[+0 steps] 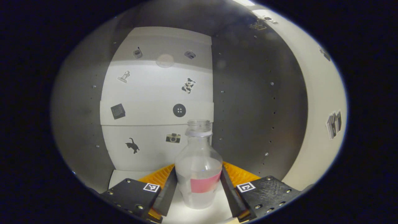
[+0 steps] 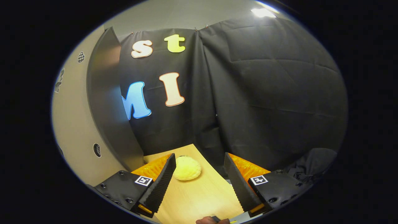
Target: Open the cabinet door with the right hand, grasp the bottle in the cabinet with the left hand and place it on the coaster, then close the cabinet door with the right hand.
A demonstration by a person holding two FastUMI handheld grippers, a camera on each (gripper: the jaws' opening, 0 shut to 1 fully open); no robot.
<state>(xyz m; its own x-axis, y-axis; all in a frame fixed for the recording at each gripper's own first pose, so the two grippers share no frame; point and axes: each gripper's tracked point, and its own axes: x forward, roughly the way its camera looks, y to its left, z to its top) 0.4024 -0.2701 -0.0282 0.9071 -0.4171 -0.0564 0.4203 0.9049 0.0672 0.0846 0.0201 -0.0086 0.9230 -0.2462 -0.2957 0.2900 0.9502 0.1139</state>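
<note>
My left gripper [image 1: 199,189] is inside the cabinet, fingers either side of the clear plastic bottle with a pink label band [image 1: 199,168]. Both fingers [image 1: 169,189] sit against the bottle's lower body at the label, so I read it as clamped on the bottle. Bottle stands upright on the white cabinet floor [image 1: 189,214], no cap on its threaded neck. Behind it is the white back panel with small black-and-white stickers [image 1: 155,102]; the dark grey side wall [image 1: 255,102] is to the right, and the pale cabinet door edge [image 1: 320,124] is at far right.

My right gripper [image 2: 197,177] is spread wide with nothing between the fingers, over the light wooden tabletop [image 2: 199,199]. A fluffy pale yellow round coaster [image 2: 187,168] lies on the table just beyond the left finger, near the far edge. The swung-open grey cabinet door [image 2: 105,102] is on the left, black cloth wall [image 2: 264,102] behind.
</note>
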